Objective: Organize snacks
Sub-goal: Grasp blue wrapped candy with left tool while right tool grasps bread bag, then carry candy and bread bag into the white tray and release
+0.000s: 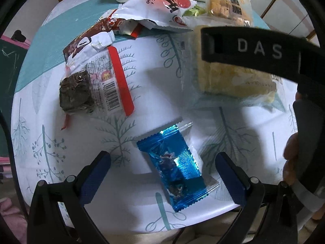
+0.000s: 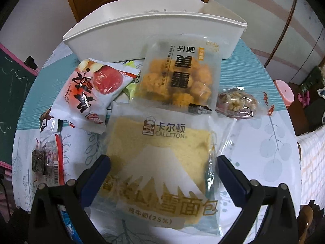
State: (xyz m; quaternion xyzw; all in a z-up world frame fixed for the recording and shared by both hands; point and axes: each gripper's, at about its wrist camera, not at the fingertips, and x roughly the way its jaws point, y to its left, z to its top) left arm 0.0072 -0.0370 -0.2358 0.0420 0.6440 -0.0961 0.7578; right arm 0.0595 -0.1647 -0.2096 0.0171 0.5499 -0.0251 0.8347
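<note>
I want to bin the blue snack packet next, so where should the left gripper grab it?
Pinch the blue packet across its narrow middle, coming straight down. It lies flat, already between the open fingers of the left gripper, long axis along them.

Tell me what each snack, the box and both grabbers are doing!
Shiny blue foil packet: sealed, flat between left fingers, untouched.
Clear yellow bread bag: sealed, flat between right fingers.
White plastic box: open-topped.
Left gripper: open.
Right gripper: open.
</note>
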